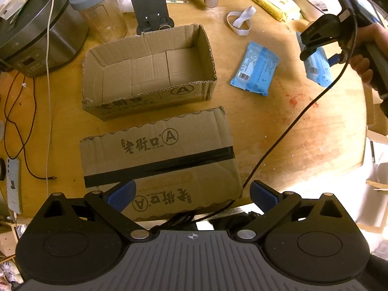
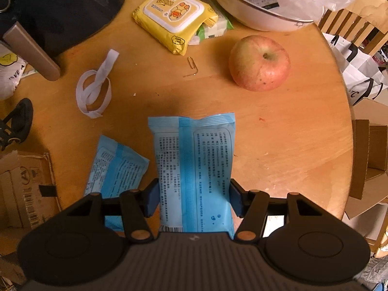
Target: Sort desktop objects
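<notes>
Right claw clenched on a blue wipes packet, blue pads pressing both long sides; packet lifted off the round wooden table, near its right edge. Film is glossy, soft, pillow-shaped, with crimped ends: it will buckle if squeezed harder.

Left claw released, nothing between its pads, hanging over the near edge above an upturned cardboard box.

Open corrugated box sits mid-table, flaps cut ragged, nothing visible inside. A second blue packet lies flat between it and the right claw.

Judgement: step in hand is carrying the held packet to the open box. Keep it level, clear the ragged rim, and open the claw low inside.

Apple, yellow wipes pack, white elastic loop lie toward the far edge.
</notes>
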The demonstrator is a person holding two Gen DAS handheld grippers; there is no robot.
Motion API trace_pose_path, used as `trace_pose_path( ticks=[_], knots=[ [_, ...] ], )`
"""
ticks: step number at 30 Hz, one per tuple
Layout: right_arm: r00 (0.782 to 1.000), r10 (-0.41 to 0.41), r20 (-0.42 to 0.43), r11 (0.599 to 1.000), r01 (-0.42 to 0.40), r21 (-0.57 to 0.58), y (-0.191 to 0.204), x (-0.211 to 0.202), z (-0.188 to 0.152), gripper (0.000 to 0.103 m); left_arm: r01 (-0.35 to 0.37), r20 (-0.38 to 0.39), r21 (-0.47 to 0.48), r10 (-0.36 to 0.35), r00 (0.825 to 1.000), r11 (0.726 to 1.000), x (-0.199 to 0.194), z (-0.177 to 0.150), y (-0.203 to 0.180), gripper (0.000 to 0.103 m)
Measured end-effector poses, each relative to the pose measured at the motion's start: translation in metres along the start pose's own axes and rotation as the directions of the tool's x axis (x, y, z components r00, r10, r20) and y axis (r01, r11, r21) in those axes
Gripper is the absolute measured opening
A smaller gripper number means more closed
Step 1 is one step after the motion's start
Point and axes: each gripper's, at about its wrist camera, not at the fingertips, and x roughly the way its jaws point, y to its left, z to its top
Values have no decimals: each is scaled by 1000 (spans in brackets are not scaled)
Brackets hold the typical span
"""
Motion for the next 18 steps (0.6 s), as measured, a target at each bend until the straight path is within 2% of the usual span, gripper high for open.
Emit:
trace_pose_path(
  ticks=[18],
  knots=[
    [999, 40, 18, 999, -40, -34, 0, -62, -24, 57, 18, 15, -28, -18, 1000, 999, -1, 1, 15, 103]
  ],
)
